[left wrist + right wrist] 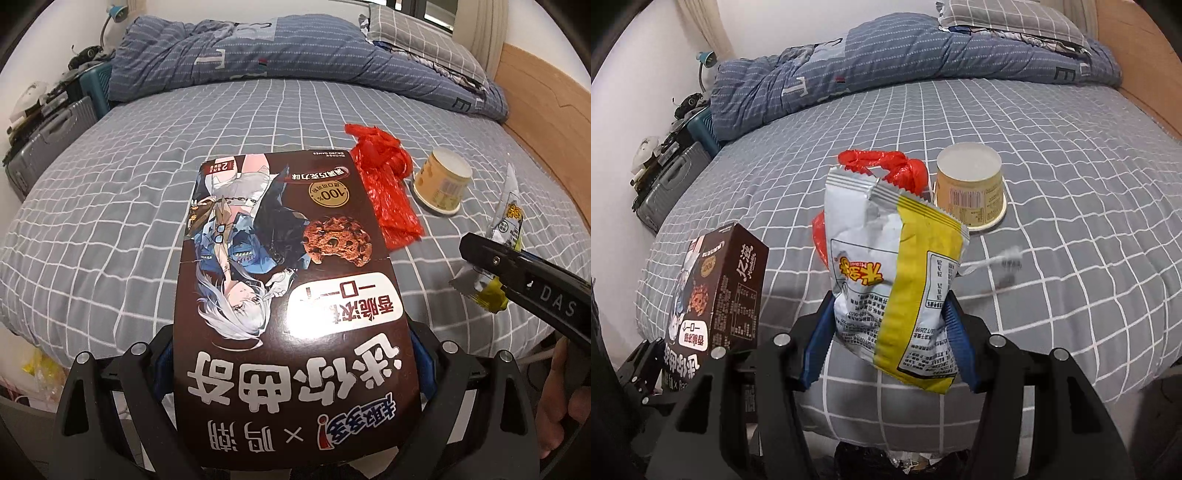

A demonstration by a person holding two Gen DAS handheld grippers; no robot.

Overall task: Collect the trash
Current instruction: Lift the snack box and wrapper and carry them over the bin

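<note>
Trash is partly collected, judging by what is held and what lies on the bed point(110, 192). A brown cookie box point(291, 295) is held in the left gripper point(295, 369) and fills the lower centre of the left wrist view; its near end sits between the jaws, which appear closed on it, though the pads themselves are hidden behind the box. A white-and-yellow snack bag point(897, 288) is clamped in the right gripper point(890, 343) at lower centre of the right wrist view — the blue pads point(816, 347) are seen pressing its sides, jaws roughly half open around it.

Left to collect, as far as is shown: a crumpled red plastic bag point(384, 184) and an upturned yellow paper cup point(443, 181), both resting on the checked sheet at centre right of the left wrist view, near each other.

A bin or trash bag is not clearly seen. Something dark with scraps is glimpsed at the bottom edge of the right wrist view, below the bed's edge — it cannot be identified. The red bag is partly hidden behind the snack bag in the right wrist view. A blurred white streak point(1001, 262) at right of the snack bag cannot be made out.
</note>
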